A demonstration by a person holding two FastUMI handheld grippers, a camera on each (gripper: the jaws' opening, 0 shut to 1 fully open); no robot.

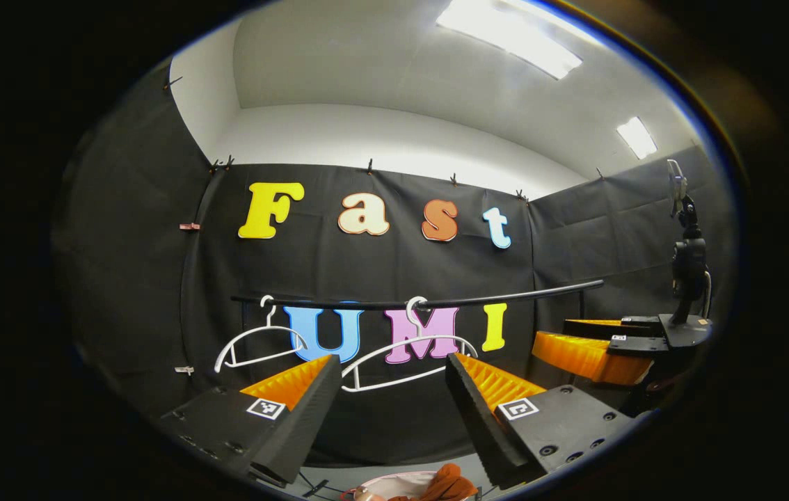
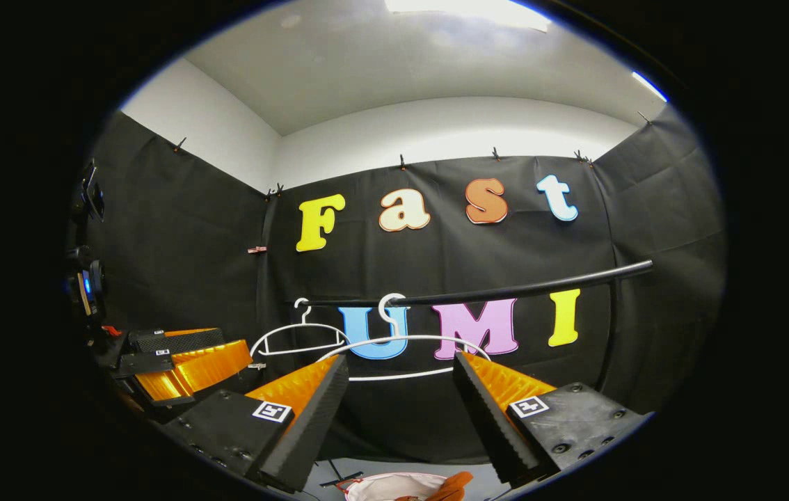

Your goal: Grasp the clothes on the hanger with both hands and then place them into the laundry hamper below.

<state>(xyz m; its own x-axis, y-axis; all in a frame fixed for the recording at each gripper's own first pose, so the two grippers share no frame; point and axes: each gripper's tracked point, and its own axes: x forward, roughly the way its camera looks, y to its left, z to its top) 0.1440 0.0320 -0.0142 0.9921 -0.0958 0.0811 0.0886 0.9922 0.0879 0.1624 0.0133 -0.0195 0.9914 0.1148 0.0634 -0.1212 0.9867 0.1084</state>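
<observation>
Two bare white hangers hang on a black rail against the back wall; the same hangers and rail appear in the right gripper view. An orange garment lies in the white laundry hamper at the bottom edge, seen too as orange cloth in the hamper. My left gripper is open and holds nothing, level with the hangers. My right gripper is open too, with nothing between its fingers.
The right gripper with its camera mount shows at the right of the left gripper view. The left gripper shows at the left of the right gripper view. Black cloth walls close in the back and both sides.
</observation>
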